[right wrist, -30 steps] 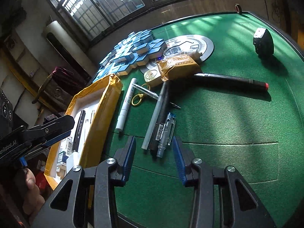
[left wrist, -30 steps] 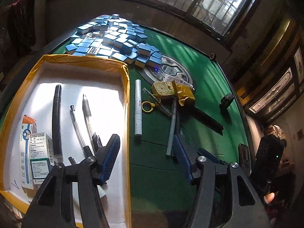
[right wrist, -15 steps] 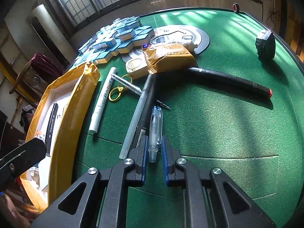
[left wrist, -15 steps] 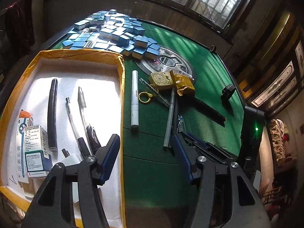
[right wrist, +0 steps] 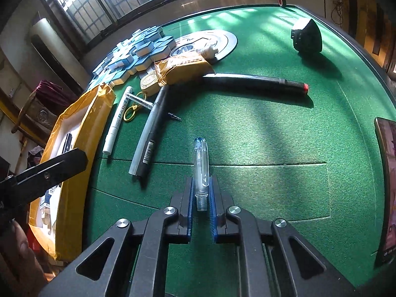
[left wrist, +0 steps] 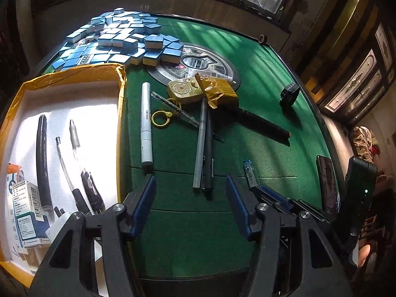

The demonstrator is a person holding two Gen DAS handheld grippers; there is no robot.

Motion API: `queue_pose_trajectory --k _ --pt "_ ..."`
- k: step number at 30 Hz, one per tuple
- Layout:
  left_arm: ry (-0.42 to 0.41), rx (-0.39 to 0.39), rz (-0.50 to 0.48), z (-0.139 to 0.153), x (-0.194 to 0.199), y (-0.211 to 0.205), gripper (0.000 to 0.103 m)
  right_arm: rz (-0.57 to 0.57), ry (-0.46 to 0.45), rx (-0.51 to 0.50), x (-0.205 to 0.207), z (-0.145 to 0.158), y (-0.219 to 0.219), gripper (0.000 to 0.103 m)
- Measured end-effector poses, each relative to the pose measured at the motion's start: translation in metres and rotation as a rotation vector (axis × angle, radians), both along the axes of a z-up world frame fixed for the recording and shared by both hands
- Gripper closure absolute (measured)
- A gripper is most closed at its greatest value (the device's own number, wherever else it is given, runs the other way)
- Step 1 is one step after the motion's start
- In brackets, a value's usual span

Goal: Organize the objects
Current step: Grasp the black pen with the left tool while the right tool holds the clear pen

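The right gripper (right wrist: 201, 195) is clenched on a clear pen barrel (right wrist: 201, 165): its blue pads press on both sides of the threaded end, and the blue-tipped end juts forward over the green felt of the bench (right wrist: 259, 128). From the left wrist view the same barrel (left wrist: 250, 173) sticks out of the right gripper's fingers near the bench's near edge.

The left gripper (left wrist: 190, 204) is released, its jaws standing wide with nothing between them, above bare felt just beside the yellow-rimmed tray (left wrist: 74, 79). The tray sits at the left side of the bench and holds a black pen (left wrist: 42, 163), two clear pens (left wrist: 74, 153) and small medicine boxes (left wrist: 27, 210) in its near corner.

On the felt just right of the tray lies a white paint marker (left wrist: 146, 123). Beside it are a clear tube (left wrist: 173, 109) lying across a yellow ring (left wrist: 160, 118), then a grey pen (left wrist: 200, 146) and a black pen touching it side by side (left wrist: 209, 153). A gold foil packet (left wrist: 217, 91) and a round gold case (left wrist: 182, 90) rest at their far ends, by the bench's round centre plate (left wrist: 222, 64). A long black marker with a red tip (right wrist: 255, 83) lies beyond them. Blue tiles (left wrist: 118, 42) are heaped at the far left corner.
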State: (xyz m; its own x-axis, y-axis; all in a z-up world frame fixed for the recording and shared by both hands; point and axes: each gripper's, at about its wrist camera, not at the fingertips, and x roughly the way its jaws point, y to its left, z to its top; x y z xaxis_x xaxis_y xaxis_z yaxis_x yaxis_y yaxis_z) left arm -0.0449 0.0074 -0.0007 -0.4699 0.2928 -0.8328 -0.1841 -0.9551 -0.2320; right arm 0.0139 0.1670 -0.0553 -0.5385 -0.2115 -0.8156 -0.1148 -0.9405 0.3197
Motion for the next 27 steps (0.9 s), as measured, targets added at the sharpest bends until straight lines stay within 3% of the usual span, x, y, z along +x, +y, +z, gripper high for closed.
queue_pose_trajectory --k 2,4,9,14,17,27 --pt "-0.011 -0.013 -0.023 -0.006 -0.009 0.011 0.047 -0.003 0.003 -0.016 0.003 0.0 0.003 0.093" --pt "-0.017 -0.047 -0.029 -0.011 -0.017 0.021 0.054 -0.008 0.007 -0.028 0.005 -0.001 0.006 0.093" --pt "-0.021 -0.101 -0.06 -0.023 -0.034 0.041 0.08 -0.012 0.002 -0.061 0.006 -0.001 0.01 0.093" --pt "-0.048 -0.133 -0.077 -0.035 -0.044 0.053 0.081 -0.009 0.008 -0.071 0.007 -0.002 0.011 0.092" --pt "-0.022 -0.167 -0.071 -0.034 -0.045 0.058 0.081 -0.005 0.014 -0.071 0.008 -0.002 0.011 0.092" --pt "-0.035 -0.17 -0.083 -0.03 -0.045 0.066 0.081 0.001 0.014 -0.087 0.008 -0.002 0.013 0.092"
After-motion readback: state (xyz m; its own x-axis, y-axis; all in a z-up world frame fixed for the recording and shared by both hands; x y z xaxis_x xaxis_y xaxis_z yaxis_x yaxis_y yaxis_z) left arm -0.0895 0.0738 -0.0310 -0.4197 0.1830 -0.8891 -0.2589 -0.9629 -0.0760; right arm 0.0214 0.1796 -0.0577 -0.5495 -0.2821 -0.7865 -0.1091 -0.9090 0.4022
